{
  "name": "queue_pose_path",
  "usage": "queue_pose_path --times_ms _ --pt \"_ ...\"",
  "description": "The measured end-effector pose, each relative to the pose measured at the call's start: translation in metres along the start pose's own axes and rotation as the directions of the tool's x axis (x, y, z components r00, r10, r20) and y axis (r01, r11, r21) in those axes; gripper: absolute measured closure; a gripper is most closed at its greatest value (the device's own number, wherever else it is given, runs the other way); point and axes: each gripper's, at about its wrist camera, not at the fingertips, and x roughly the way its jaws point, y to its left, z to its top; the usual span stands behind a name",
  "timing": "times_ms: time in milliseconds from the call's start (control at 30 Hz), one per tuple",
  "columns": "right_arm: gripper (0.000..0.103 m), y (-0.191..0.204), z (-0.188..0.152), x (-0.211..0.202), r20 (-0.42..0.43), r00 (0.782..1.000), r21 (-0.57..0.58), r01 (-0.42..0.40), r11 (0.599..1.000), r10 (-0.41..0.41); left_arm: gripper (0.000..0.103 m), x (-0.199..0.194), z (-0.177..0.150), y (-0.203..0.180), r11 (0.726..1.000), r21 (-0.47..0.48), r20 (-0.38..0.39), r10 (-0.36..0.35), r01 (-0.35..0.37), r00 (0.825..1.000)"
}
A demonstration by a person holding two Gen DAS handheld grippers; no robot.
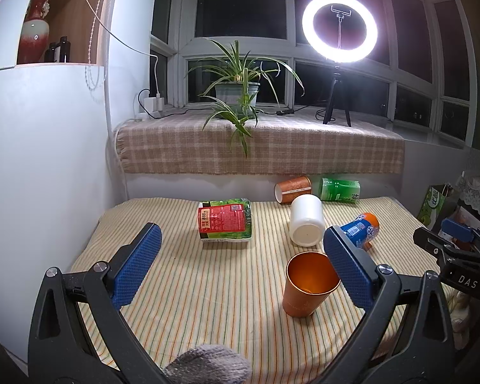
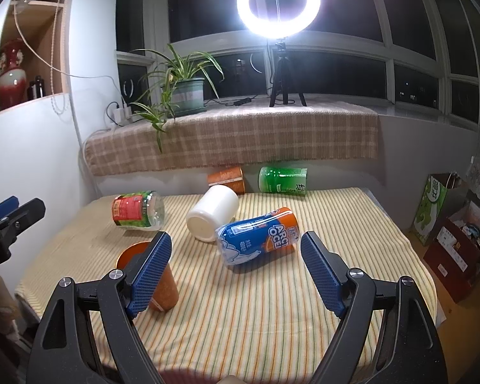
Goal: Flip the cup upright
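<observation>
An orange metal cup [image 1: 307, 284] stands upright on the striped cloth, mouth up; in the right wrist view [image 2: 163, 284] my left finger partly hides it. A white cup [image 1: 306, 220] [image 2: 212, 212] lies on its side. A second orange cup [image 1: 292, 188] [image 2: 227, 177] lies on its side at the back. My left gripper [image 1: 240, 262] is open and empty, the upright cup just inside its right finger. My right gripper [image 2: 236, 262] is open and empty, in front of the blue-and-orange cup [image 2: 259, 240].
A red-labelled jar [image 1: 225, 220] [image 2: 137, 209], a green bottle [image 1: 339, 189] [image 2: 283, 180] and the blue-and-orange cup [image 1: 361, 225] lie on the cloth-covered table [image 1: 208, 288]. A plaid-covered sill [image 1: 262, 147] with a potted plant and ring light stands behind. Boxes [image 2: 451, 233] sit at the right.
</observation>
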Motion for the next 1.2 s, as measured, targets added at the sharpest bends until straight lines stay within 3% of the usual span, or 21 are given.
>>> queue_pose_path --times_ms 1200 --pt "0.02 -0.005 -0.006 0.014 -0.058 0.998 0.036 -0.014 0.999 0.016 0.0 0.004 0.0 0.002 1.0 0.0 -0.005 0.002 -0.002 1.0"
